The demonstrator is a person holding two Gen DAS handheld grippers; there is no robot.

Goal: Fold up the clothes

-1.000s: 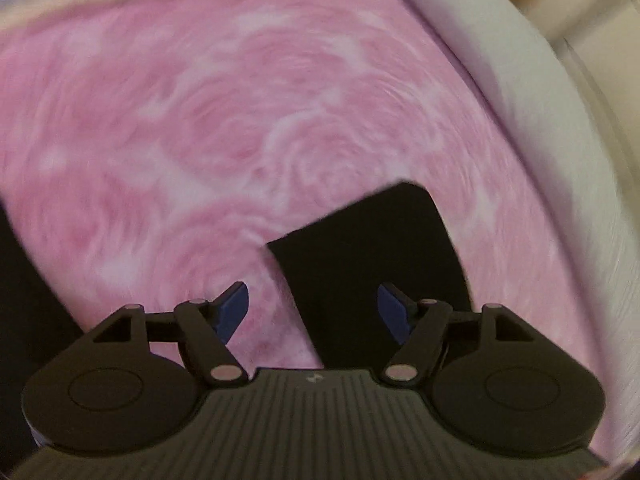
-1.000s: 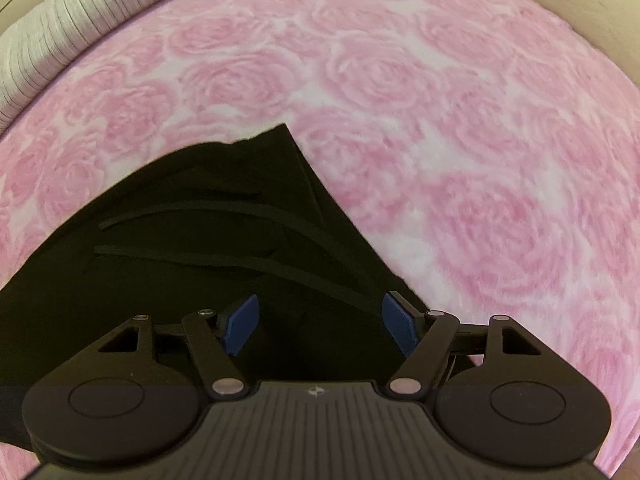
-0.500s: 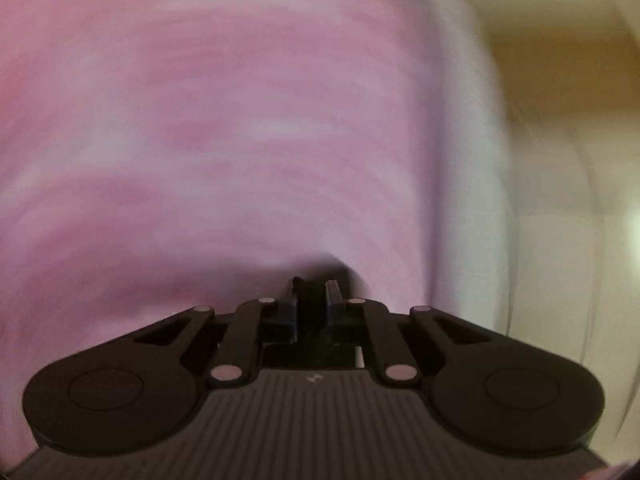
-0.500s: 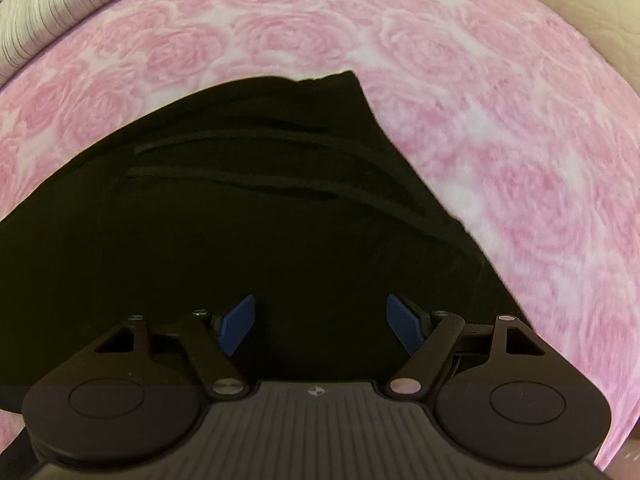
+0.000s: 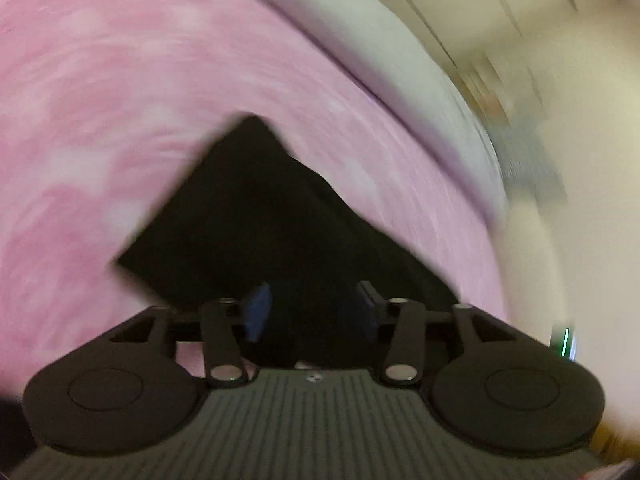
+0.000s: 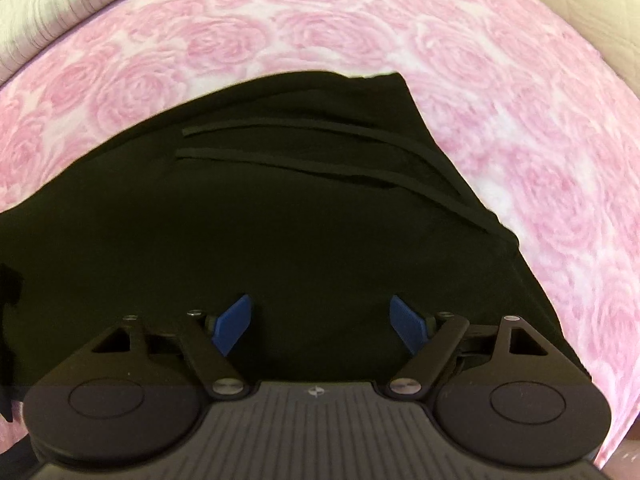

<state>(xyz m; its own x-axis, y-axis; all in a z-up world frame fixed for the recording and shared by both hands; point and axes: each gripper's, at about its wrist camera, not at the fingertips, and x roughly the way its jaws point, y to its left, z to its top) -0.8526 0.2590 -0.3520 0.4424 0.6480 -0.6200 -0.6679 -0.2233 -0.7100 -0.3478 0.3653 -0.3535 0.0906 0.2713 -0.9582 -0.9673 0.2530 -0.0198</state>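
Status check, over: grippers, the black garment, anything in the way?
Left gripper just reopened, jaws apart, nothing pinched. Right gripper wide open above black garment. Garment flat on pink blanket, two drawstrings lying across it. Nothing in the way.

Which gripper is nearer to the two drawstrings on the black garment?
Right. The right gripper hangs over the garment, with the drawstrings ahead. The left gripper shows only a corner, no drawstrings.

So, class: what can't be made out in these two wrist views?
- Left wrist: motion blur smears the pink blanket and the room beyond; whether the left claw touches the black garment is unclear.
- Right wrist: the garment is cut off at the left edge and behind the right claw.
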